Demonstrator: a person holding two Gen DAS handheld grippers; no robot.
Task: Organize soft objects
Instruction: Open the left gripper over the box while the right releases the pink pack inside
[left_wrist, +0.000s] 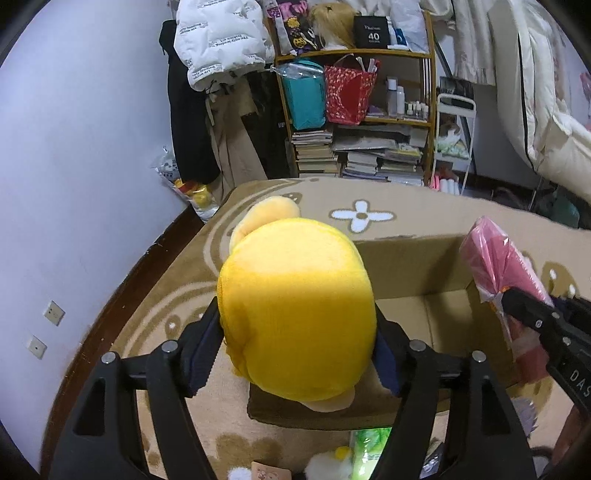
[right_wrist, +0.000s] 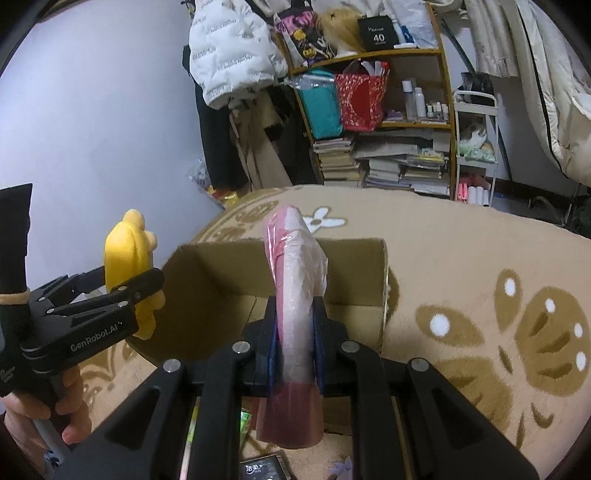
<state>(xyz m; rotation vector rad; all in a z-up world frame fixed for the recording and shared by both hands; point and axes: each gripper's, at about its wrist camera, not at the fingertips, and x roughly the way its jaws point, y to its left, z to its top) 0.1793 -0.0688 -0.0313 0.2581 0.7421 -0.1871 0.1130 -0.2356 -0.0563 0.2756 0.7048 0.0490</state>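
A round yellow plush toy (left_wrist: 295, 306) fills the space between the fingers of my left gripper (left_wrist: 297, 321), whose pads press on both its sides. It hangs over the near left corner of an open cardboard box (left_wrist: 406, 266). My right gripper (right_wrist: 295, 310) is shut on a pink soft bundle wrapped in clear plastic (right_wrist: 297, 266), held upright above the box (right_wrist: 221, 273). In the right wrist view the left gripper (right_wrist: 129, 280) holds the plush (right_wrist: 122, 247) just left of the box. The left wrist view shows the right gripper (left_wrist: 535, 302) with the bundle (left_wrist: 498, 266) at the box's right side.
The box stands on a beige rug with flower patterns (right_wrist: 461, 258). Small items lie near me on the rug: a green packet (left_wrist: 369, 446) and a white fluffy toy (left_wrist: 325, 465). A crowded bookshelf (left_wrist: 369, 110) and hanging coats stand at the back, a wall on the left. A hand (right_wrist: 70, 406) grips the left tool.
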